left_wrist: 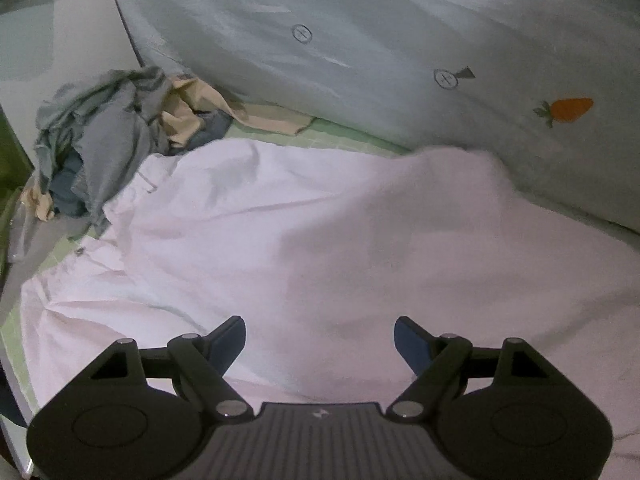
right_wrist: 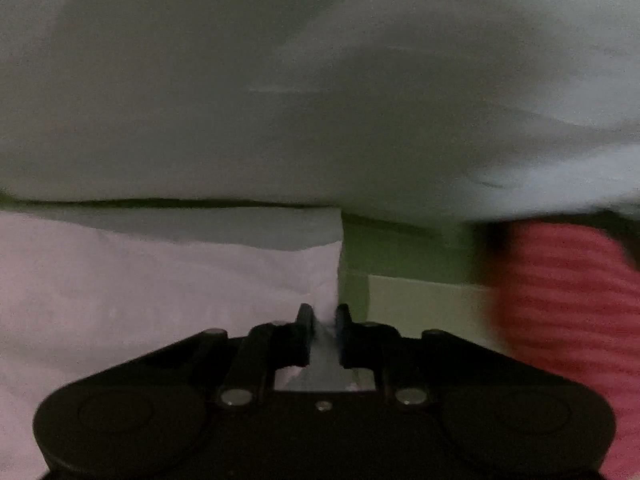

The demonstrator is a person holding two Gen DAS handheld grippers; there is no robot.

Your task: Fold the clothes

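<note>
A pale pink-white garment (left_wrist: 304, 232) lies spread and wrinkled on the bed. My left gripper (left_wrist: 320, 340) is open just above its near part, with nothing between the fingers. In the right wrist view the same garment (right_wrist: 168, 280) fills the lower left. My right gripper (right_wrist: 323, 322) is shut on the garment's right edge, with cloth pinched between the fingers. That view is blurred.
A heap of grey, blue and beige clothes (left_wrist: 108, 140) lies at the far left of the bed. A pale blue quilt with carrot prints (left_wrist: 400, 40) rises behind. The green mattress sheet (right_wrist: 400, 264) shows beside a red striped cloth (right_wrist: 568, 320) at the right.
</note>
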